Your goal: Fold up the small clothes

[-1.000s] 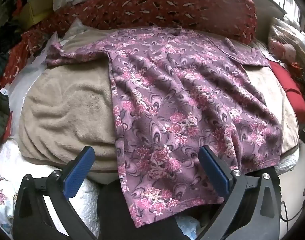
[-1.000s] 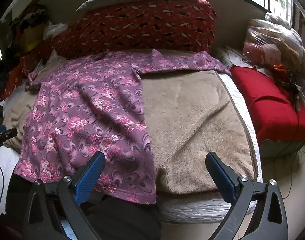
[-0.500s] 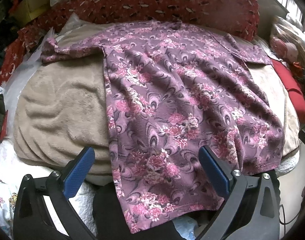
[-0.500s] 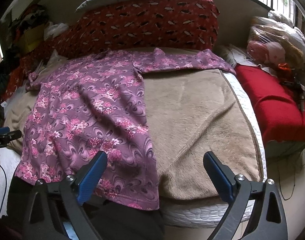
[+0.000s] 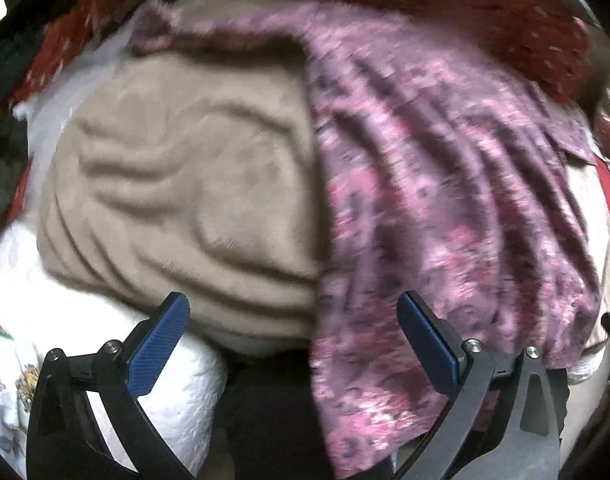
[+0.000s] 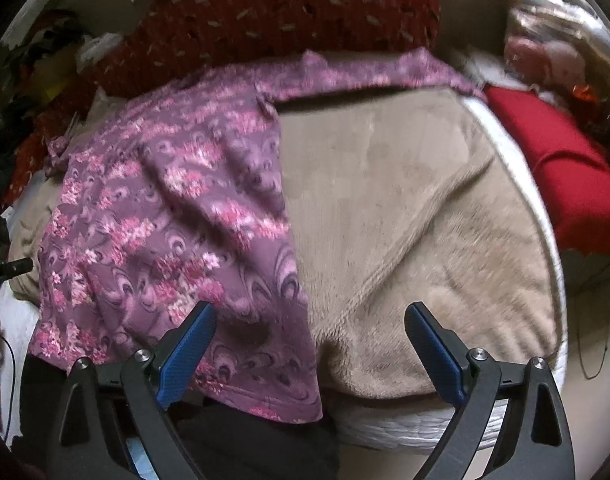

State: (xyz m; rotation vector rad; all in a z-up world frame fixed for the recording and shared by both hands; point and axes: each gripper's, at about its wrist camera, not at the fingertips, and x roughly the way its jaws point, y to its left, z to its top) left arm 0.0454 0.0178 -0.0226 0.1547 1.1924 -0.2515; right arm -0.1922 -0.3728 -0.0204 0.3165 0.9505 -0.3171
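Both claws (left (image 5: 293,340), right (image 6: 309,348)) gape over unlabelled floral top (image 6: 165,220)

My right gripper (image 6: 309,350) hangs with its blue pads spread wide, touching nothing. Beyond it the purple floral shirt (image 6: 173,216) lies flat on the beige blanket (image 6: 417,216), hem draping over the near edge. A red cushion (image 6: 565,176) sits to the right.

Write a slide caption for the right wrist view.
Open right gripper faces the hem of a purple floral shirt spread flat on a beige blanket.
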